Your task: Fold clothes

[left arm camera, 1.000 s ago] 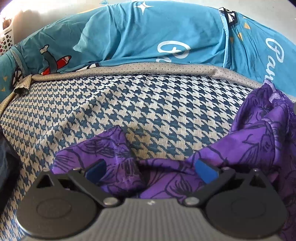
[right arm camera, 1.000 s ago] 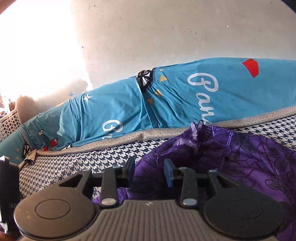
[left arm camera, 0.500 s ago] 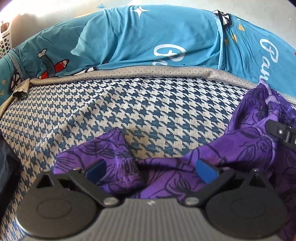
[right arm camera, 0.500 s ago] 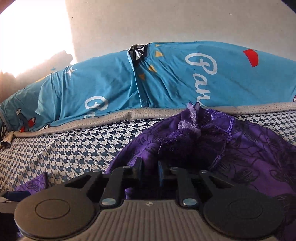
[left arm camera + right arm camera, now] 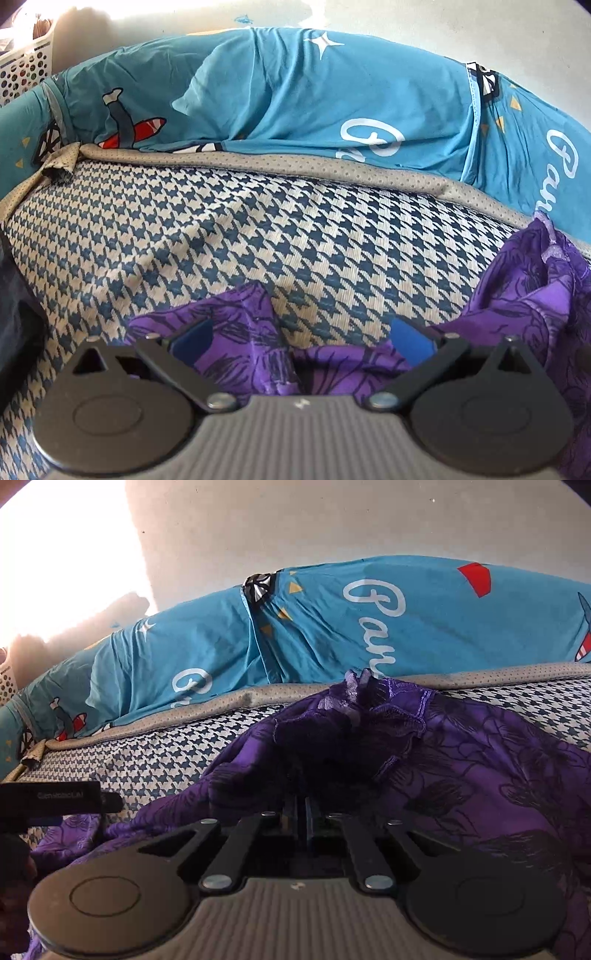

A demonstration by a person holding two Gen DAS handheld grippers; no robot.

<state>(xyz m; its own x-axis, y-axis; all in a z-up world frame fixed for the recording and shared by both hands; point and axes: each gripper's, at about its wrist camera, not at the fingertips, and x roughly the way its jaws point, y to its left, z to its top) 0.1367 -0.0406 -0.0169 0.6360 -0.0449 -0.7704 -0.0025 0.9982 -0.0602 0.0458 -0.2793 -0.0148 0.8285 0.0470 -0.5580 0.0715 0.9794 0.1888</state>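
surroundings: houndstooth mat (image 5: 280, 236), navy-and-cream weave, covers the bed surface; grey dotted border strip (image 5: 258, 164) runs along its far edge
behind mat: teal printed bedding (image 5: 295, 99) bunched in a long roll against the wall (image 5: 332, 520); white script lettering, stars, small triangles, a red-and-white cartoon figure on it
far left: white perforated basket (image 5: 22, 74) at the frame edge, partly washed out by glare
near left: dark fabric mass (image 5: 14, 314) at the mat edge in the left view; can't tell what it is
mat corner: border strip ends in a loose knotted tie (image 5: 61, 164)
garment: purple garment (image 5: 461, 760) lies crumpled on the mat, near side; thin, slightly shiny cloth with dark line-drawn floral print; lighter lilac lace trim at the raised bunch
garment spread: in the left view it runs from a low folded flap between the fingers across to a taller heap at the right edge
in the way: the raised bunch of purple cloth sits right ahead of the right fingers and hides the mat beyond them; bare mat lies ahead of the left ones
left gripper (image 5: 301, 334): fingers spread wide, blue pads (image 5: 410, 336) visible; low over the mat, purple flap lying between the fingers, not pinched
right gripper (image 5: 301, 805): fingers pressed together with only a thin slit between, tips buried in the purple cloth, clamped on a fold of it; held low, pointing toward the wall
cross-view: left unit's black body shows at the left edge of the right view, just beside the garment's low end
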